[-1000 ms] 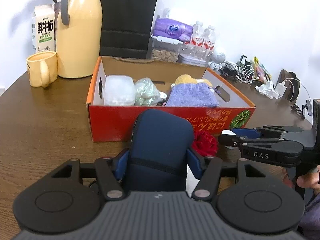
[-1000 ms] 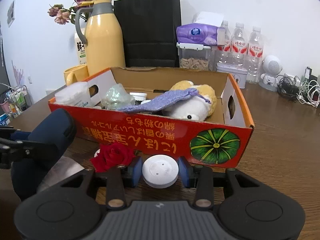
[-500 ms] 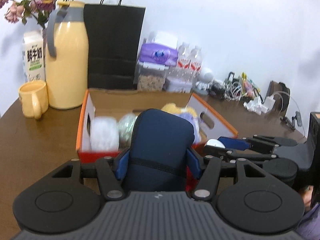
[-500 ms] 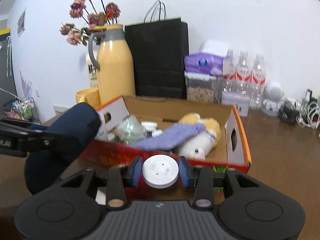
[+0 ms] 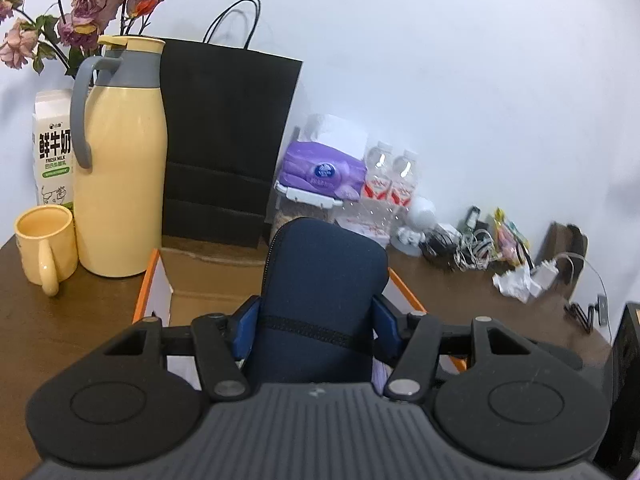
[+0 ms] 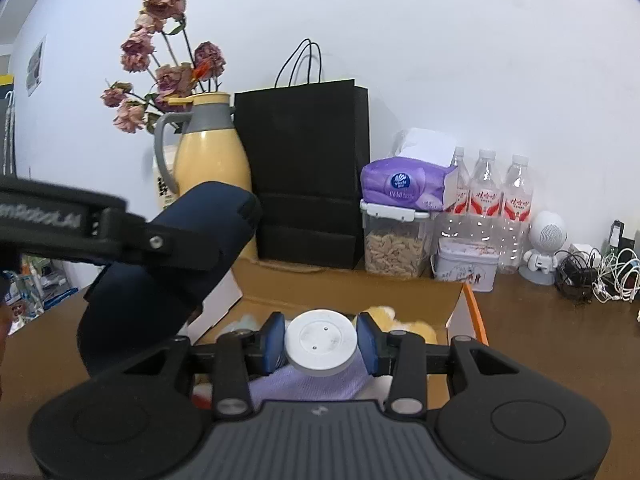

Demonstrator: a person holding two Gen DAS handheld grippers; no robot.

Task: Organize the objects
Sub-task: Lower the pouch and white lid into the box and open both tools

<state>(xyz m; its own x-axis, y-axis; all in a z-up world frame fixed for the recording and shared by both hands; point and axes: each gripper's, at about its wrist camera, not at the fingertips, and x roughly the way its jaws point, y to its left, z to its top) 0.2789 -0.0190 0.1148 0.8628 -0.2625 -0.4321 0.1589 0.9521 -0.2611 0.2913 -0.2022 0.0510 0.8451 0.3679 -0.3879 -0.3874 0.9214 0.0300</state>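
Milk carton [image 5: 54, 148]: Chinese characters "鲜牛奶", with "FRESH MILK" beneath; the smaller green print below is unreadable. Left gripper's arm [image 6: 60, 216], seen from the right wrist: blurred lettering, "…RobotAI". Tissue pack [image 6: 404, 188] logo and bottle labels [image 6: 484, 200]: illegible.

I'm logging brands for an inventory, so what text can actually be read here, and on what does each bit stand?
"鲜牛奶" and "FRESH MILK": on the milk carton; its smaller lines are too small.
"nRobotAI": a partial mark, cut off by the frame edge, on the left gripper, seen from the right wrist.
Purple tissue pack: round blue logo, wording blurred.
Water bottles: red labels, unreadable.
Tin: print too small.
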